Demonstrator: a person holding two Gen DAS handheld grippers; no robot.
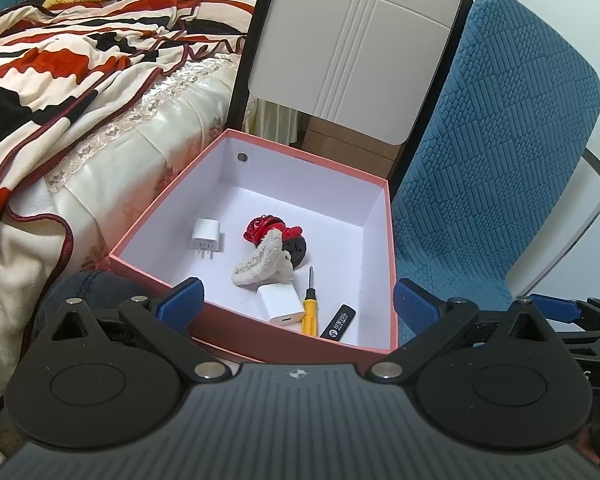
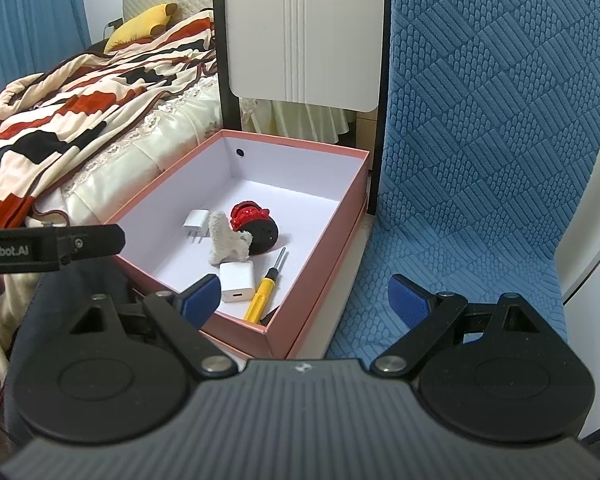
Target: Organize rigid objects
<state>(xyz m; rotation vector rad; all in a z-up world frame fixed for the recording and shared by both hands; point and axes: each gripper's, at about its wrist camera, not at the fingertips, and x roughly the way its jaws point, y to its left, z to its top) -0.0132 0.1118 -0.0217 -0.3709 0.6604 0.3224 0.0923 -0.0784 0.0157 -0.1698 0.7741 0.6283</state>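
In the pink box (image 1: 374, 264) near my wide-open, empty left tongs (image 1: 296, 300) and right tongs (image 2: 304, 300), the yellow screwdriver (image 1: 309, 307) lies tip pointing far, between a white charger (image 1: 281, 302) and perhaps a black lighter (image 1: 337, 326).

Pink box (image 1: 260, 330) with white inside, holding two white chargers (image 1: 206, 236) (image 1: 281, 304), yellow screwdriver (image 1: 309, 312), black stick (image 1: 337, 326), red-black toy (image 1: 278, 236), white fuzzy piece (image 1: 262, 262).

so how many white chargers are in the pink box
2. One charger with prongs lies toward the box's left wall; the other, a white block with a port, sits near the front wall beside the yellow screwdriver. None seems hidden.
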